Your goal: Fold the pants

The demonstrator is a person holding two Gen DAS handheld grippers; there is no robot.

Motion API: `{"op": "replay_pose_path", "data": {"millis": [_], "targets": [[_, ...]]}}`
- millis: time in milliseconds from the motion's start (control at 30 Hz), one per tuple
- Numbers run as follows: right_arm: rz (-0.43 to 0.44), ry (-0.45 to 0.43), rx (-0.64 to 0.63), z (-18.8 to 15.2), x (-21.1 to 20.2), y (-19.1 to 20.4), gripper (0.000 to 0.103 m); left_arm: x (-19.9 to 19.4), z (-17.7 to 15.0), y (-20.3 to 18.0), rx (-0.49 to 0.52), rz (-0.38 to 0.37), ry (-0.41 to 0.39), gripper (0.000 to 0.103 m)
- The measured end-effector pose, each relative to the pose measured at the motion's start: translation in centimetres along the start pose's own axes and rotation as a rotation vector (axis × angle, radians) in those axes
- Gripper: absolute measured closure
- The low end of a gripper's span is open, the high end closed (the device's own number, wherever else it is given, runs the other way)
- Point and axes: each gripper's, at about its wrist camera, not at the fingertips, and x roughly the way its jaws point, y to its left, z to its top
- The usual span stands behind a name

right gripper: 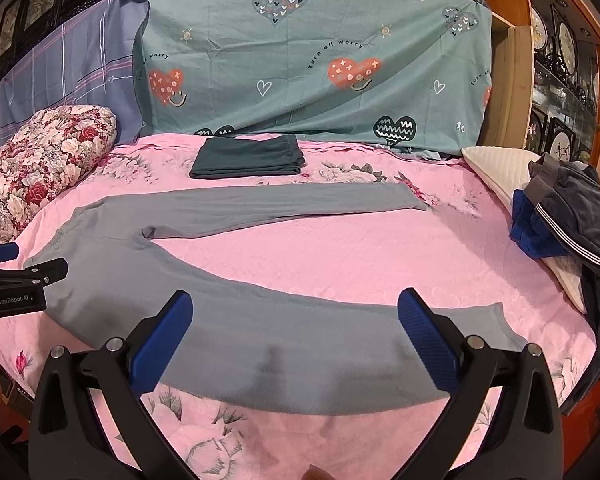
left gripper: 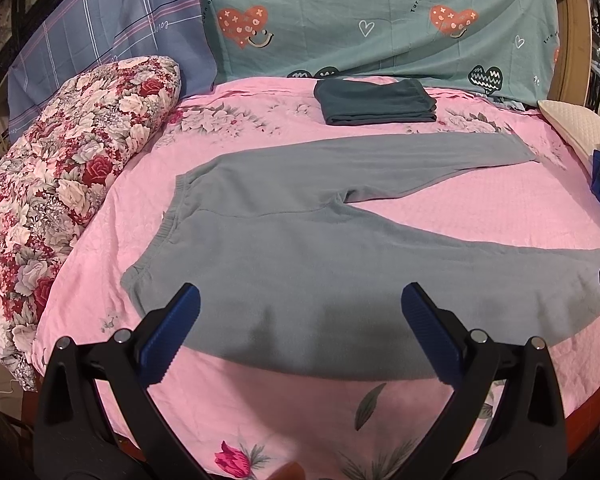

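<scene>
Pants [left gripper: 284, 240] lie flat, legs spread, on your pink bedspread [left gripper: 480, 208]; your left gripper [left gripper: 300, 320] and right gripper [right gripper: 294, 320] hover wide apart, holding nothing.

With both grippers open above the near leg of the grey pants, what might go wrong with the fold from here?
1. The flat grey pants lie thin on the pink floral bedsheet; the open left gripper or right gripper may pinch sheet too.
2. The legs are splayed, so the fold may land misaligned.
</scene>
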Motion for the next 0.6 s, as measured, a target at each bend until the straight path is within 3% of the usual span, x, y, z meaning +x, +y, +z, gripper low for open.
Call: {"op": "replay_pose_path", "data": {"millis": [600], "targets": [[0.023,0.006,0.002,-0.2,0.03,-0.27,0.001,0.73,0.0,-0.02,0.007,-0.024,0.025,0.002]]}}
